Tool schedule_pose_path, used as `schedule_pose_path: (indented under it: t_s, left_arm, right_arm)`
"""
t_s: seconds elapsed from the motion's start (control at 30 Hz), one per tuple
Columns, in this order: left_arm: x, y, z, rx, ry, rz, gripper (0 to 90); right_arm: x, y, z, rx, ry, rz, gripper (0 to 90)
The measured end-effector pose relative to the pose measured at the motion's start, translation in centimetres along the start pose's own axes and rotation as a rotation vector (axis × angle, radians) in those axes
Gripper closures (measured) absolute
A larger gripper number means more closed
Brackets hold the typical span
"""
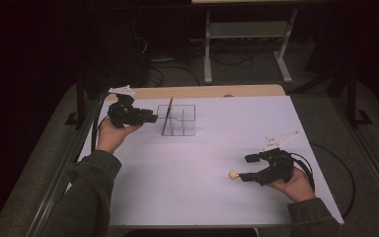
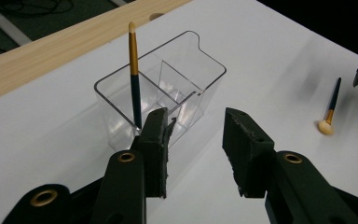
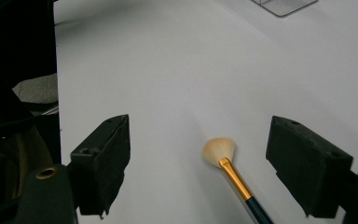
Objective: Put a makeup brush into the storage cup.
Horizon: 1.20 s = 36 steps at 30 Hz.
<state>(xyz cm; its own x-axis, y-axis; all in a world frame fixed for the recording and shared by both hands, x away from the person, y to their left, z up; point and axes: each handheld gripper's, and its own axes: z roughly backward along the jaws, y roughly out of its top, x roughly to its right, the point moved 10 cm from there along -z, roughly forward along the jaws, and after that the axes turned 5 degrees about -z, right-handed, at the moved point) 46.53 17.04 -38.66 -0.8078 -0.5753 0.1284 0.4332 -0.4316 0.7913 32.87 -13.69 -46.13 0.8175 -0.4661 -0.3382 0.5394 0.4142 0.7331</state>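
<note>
A slim brush (image 2: 134, 74) is seen standing upright in a near compartment of the clear divided organiser (image 2: 193, 53), just beyond the left tongs (image 2: 196, 128), whose jaws are parted with nothing between them. A second brush with a pale fan head (image 3: 220, 150) lies flat on the white table (image 3: 168, 70), and the right tongs (image 3: 216, 163) are held wide open astride it, nothing being gripped. From the high view the head (image 1: 233, 175) appears to lie just at the tips of the right tongs, though this is poorly resolved. If the jaws are closed on the soft bristles rather than the gold ferrule or handle, the brush could be splayed or slipped. The standing brush could be tipped if the light organiser is nudged by the left tongs.
</note>
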Motion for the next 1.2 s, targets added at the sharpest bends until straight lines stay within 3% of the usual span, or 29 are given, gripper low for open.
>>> schedule_pose_path:
  t_s: [1.2]
  left_arm:
    - [1.7,-2.0,2.1,0.014,-0.003,-0.025,50.9]
  right_arm:
    - [0.0,-0.1,-0.1,-0.017,-0.013,0.015,21.2]
